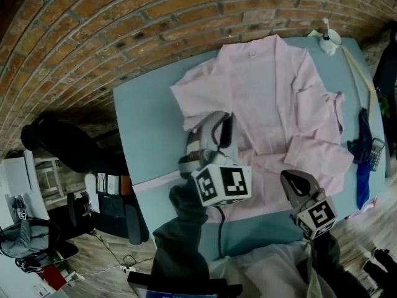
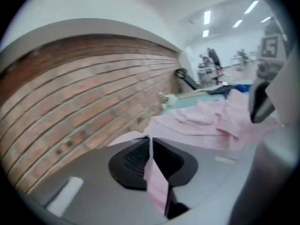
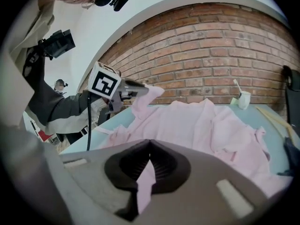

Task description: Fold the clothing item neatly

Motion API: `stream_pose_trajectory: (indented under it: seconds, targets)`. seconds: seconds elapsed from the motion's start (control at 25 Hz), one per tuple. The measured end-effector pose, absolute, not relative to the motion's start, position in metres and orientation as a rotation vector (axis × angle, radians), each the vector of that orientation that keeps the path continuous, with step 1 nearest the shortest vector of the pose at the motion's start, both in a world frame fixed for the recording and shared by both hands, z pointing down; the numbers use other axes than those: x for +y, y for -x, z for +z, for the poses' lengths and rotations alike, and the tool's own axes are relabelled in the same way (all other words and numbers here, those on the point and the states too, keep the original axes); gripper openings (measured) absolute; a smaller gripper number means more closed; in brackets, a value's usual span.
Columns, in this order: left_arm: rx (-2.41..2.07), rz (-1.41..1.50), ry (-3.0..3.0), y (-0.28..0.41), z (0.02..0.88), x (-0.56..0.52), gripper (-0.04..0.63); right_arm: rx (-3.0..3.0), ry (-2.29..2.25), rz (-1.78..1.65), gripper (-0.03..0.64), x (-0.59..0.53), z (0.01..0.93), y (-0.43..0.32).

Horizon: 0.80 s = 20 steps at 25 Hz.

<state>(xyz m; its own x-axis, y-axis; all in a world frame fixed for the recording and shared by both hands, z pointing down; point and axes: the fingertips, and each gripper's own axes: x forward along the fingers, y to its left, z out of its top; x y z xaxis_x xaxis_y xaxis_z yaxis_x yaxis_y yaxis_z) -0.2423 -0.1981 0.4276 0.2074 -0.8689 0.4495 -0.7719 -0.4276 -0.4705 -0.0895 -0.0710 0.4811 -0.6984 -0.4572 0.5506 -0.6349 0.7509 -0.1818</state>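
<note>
Head view: pink shirt (image 1: 267,92) spread on the bench (image 1: 146,135); left tool (image 1: 220,126) clamped on its 9 o'clock edge, right tool (image 1: 290,180) on its 5 o'clock edge; we fear thin pinches could slip, skewing the fold

Pale blue surface (image 1: 146,123) with clothing.
A pink shirt (image 1: 267,98) lies spread across it; a white cup (image 1: 330,40) stands at the far corner, a wooden stick (image 1: 358,73) and dark blue cloth (image 1: 363,160) along the right edge.
</note>
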Motion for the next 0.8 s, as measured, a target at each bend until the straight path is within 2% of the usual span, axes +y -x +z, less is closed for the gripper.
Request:
stream_pose_trajectory:
  seconds: [0.04, 0.08, 0.12, 0.16, 0.24, 0.28, 0.32, 0.4, 0.44, 0.6, 0.8]
  targets:
    - [1.402, -1.097, 2.398, 0.199, 0.447, -0.190, 0.063, -2.455, -0.846, 0.508, 0.002, -0.070, 0.482, 0.080]
    - [1.229, -1.165, 2.460, 0.163, 0.469, -0.176, 0.182, -2.441, -0.867, 0.517, 0.002, -0.069, 0.483, 0.071]
    - [1.105, -1.214, 2.507, 0.136, 0.486, -0.161, 0.256, -2.431, -0.886, 0.520, 0.002, -0.069, 0.482, 0.062]
    - [1.045, -1.238, 2.544, 0.120, 0.498, -0.148, 0.281, -2.424, -0.905, 0.519, 0.002, -0.069, 0.482, 0.053]
    - [1.086, -1.208, 2.616, 0.111, 0.505, -0.133, 0.279, -2.421, -0.942, 0.509, 0.002, -0.070, 0.480, 0.036]
    - [1.156, -1.172, 2.651, 0.114, 0.504, -0.128, 0.250, -2.422, -0.961, 0.510, 0.002, -0.071, 0.480, 0.029]
    - [1.243, -1.130, 2.681, 0.121, 0.501, -0.123, 0.210, -2.425, -0.978, 0.519, 0.002, -0.070, 0.481, 0.022]
    - [1.449, -1.044, 2.716, 0.140, 0.495, -0.113, 0.052, -2.435, -0.997, 0.553, 0.002, -0.066, 0.481, 0.012]
    - [1.545, -1.010, 2.726, 0.149, 0.493, -0.105, 0.008, -2.442, -0.997, 0.570, 0.002, -0.064, 0.482, 0.009]
    - [1.844, -0.908, 2.758, 0.172, 0.493, -0.066, 0.008, -2.439, -0.969, 0.555, 0.002, -0.049, 0.488, 0.001]
    - [2.285, -0.838, 2.689, 0.206, 0.511, 0.009, 0.008, -2.350, -0.829, 0.163, 0.002, -0.027, 0.495, -0.023]
